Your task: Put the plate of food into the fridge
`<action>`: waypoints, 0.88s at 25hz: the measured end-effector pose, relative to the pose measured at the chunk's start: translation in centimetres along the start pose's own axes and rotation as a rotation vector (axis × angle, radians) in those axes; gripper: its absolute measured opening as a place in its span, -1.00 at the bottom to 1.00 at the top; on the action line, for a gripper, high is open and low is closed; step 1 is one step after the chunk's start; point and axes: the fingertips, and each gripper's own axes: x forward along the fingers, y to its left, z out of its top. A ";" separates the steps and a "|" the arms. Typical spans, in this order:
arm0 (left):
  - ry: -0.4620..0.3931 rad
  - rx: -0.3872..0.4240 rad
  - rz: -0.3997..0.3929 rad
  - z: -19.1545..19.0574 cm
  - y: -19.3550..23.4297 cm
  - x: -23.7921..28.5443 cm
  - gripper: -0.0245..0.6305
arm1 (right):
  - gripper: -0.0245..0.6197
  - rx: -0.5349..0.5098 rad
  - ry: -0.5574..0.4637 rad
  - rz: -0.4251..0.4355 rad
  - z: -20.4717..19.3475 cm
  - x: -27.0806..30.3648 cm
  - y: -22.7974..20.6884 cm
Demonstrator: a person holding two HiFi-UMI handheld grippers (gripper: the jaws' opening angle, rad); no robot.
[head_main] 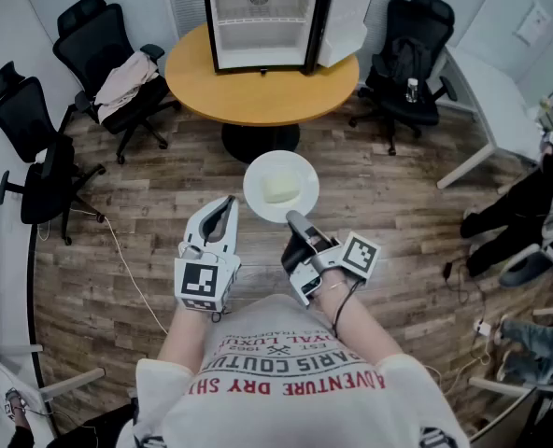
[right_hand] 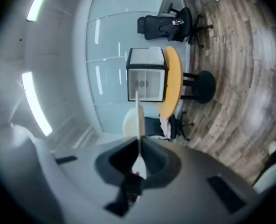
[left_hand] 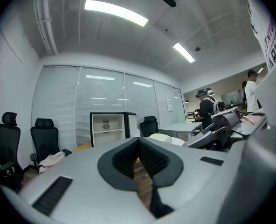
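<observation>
Well short of the open fridge [head_main: 262, 26], my right gripper [head_main: 293, 218] clamps the plate [head_main: 265, 168] by its rim; my left gripper [head_main: 222, 215] looks closed and empty; the carry remains.

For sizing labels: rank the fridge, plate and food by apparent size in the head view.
1. fridge
2. plate, nearer the camera yet smaller
3. food, lying on the plate

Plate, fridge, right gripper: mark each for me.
plate [head_main: 258, 179], head view, bare left rim
fridge [head_main: 262, 35], head view, inside back wall
right gripper [head_main: 294, 219], head view, jaw tips on plate's rim
</observation>
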 end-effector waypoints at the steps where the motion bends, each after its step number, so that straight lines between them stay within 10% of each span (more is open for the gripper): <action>1: 0.001 0.001 0.001 0.0 0.0 0.0 -0.82 | -0.80 -0.002 0.000 -0.002 0.1 0.0 -0.1; 22: 0.021 -0.010 0.063 -0.5 -5.5 2.8 -0.82 | -0.81 -0.045 0.075 0.000 5.6 -3.6 -0.5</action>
